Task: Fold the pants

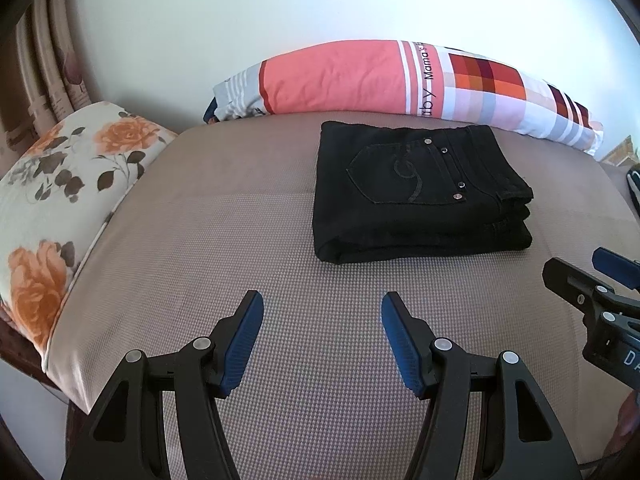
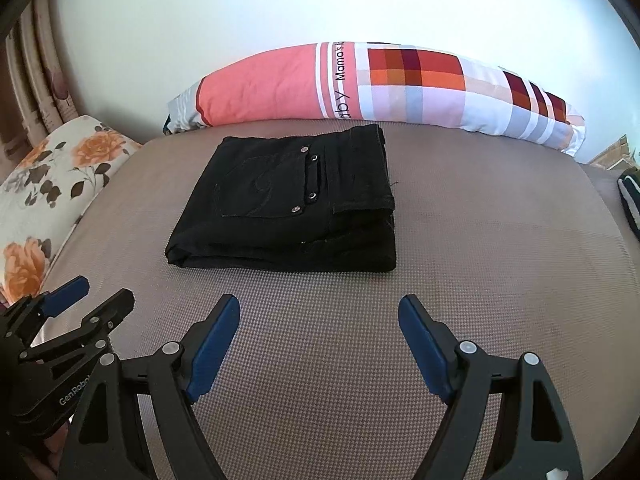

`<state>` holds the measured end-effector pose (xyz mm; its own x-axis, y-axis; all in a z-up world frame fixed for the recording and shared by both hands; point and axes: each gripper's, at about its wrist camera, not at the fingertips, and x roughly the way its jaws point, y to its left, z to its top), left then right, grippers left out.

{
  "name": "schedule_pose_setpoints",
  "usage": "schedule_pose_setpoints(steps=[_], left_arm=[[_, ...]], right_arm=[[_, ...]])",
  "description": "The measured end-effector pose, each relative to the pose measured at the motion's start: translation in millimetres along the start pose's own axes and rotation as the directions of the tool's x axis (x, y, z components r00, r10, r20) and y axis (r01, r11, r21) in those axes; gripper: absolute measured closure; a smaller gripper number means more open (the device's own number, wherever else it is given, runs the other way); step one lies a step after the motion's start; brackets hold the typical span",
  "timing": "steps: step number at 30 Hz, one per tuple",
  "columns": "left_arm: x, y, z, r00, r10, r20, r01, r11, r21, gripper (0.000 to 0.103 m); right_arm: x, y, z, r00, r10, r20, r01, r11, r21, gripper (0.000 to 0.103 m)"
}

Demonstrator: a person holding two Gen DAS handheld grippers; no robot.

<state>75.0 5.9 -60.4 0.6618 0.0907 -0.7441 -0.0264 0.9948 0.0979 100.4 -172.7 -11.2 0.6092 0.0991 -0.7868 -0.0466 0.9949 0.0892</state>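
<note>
While the black pants (image 1: 420, 196) lie folded, left gripper (image 1: 322, 344) and right gripper (image 2: 319, 350) hover apart — empty.

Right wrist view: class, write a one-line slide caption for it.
Black pants lie folded on the beige bed, beyond the open, empty right gripper, with a patterned pillow behind.

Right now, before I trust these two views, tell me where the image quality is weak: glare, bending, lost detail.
Left wrist view: the white wall is blown out, the long striped pillow bows with the fisheye, and the folded black pants keep only faint pocket stitching. Right wrist view: same washed wall, dark corners, the pants nearly featureless black; the beige woven bed cover stays sharp.
</note>
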Motion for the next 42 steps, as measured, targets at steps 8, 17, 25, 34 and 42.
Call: schedule_pose_setpoints(steps=[8, 17, 25, 34, 42], left_arm=[[-0.9, -0.6, -1.8, 1.000, -0.004, -0.001, 0.004, 1.000, 0.003, 0.041], [0.8, -0.9, -3.6, 1.000, -0.005, -0.004, 0.005, 1.000, 0.010, 0.041], [2.6, -0.8, -5.0, 1.000, -0.004, -0.012, 0.004, 1.000, 0.011, 0.041], [3.6, -1.9, -6.0, 1.000, -0.005, -0.013, 0.005, 1.000, 0.016, 0.041], [5.9, -2.5, -7.6, 1.000, -0.010, -0.022, 0.010, 1.000, 0.019, 0.041]], right_arm=[[1.8, 2.5, -4.4, 1.000, 0.003, -0.006, -0.003, 1.000, -0.004, 0.024], [4.6, 6.2, -6.7, 1.000, 0.008, -0.017, -0.009, 1.000, -0.018, 0.024], [6.2, 7.4, -9.8, 1.000, 0.007, -0.022, -0.007, 1.000, -0.020, 0.024], [6.4, 8.2, -10.8, 1.000, 0.007, -0.027, -0.008, 1.000, -0.015, 0.024], [7.9, 10.2, -12.0, 1.000, 0.003, -0.030, -0.003, 1.000, -0.028, 0.024]])
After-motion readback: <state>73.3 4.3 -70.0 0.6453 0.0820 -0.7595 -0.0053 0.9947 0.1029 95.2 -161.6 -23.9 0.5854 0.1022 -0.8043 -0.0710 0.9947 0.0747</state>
